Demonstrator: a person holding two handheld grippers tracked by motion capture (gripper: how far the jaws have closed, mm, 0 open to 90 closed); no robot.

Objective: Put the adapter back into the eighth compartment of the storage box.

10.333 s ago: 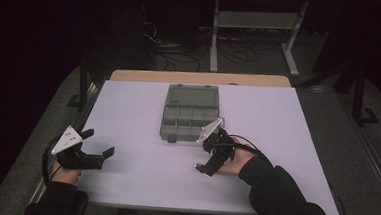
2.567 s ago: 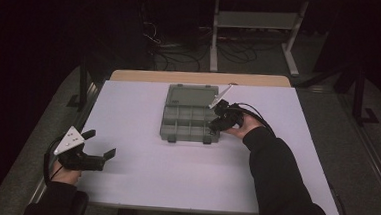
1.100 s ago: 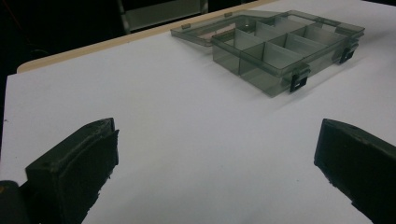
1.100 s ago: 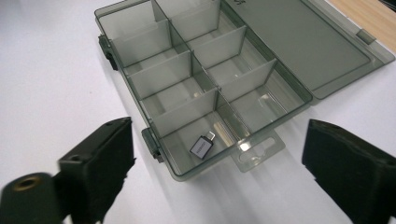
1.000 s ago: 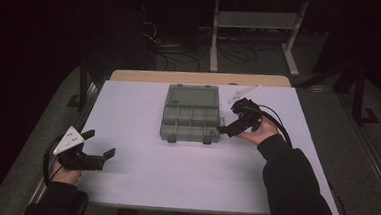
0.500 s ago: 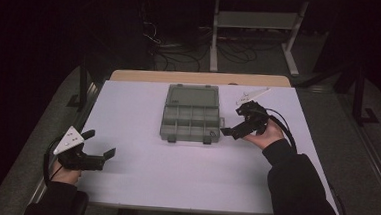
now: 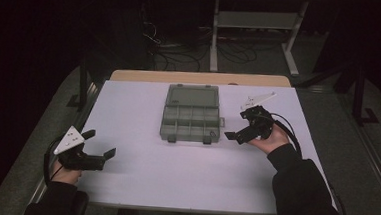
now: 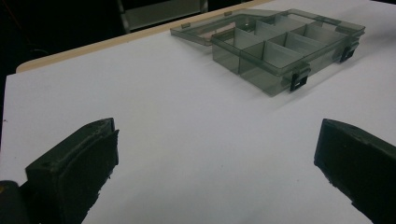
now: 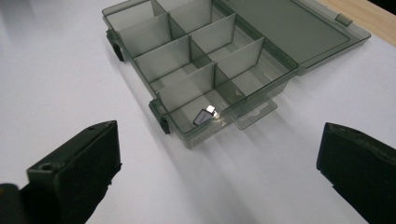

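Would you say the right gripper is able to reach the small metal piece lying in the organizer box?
Probably yes: the right gripper is open beside the organizer box, whose lid lies flat, leaving the small metal piece uncovered in its compartment.

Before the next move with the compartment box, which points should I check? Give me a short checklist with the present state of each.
1. Organizer box lid open, lying flat: ok.
2. Small metal piece inside a corner compartment: ok.
3. Right gripper open, apart from the box: ok.
4. Left gripper open, holding nothing: ok.
5. Other compartments free of parts: cannot tell, walls are tinted.
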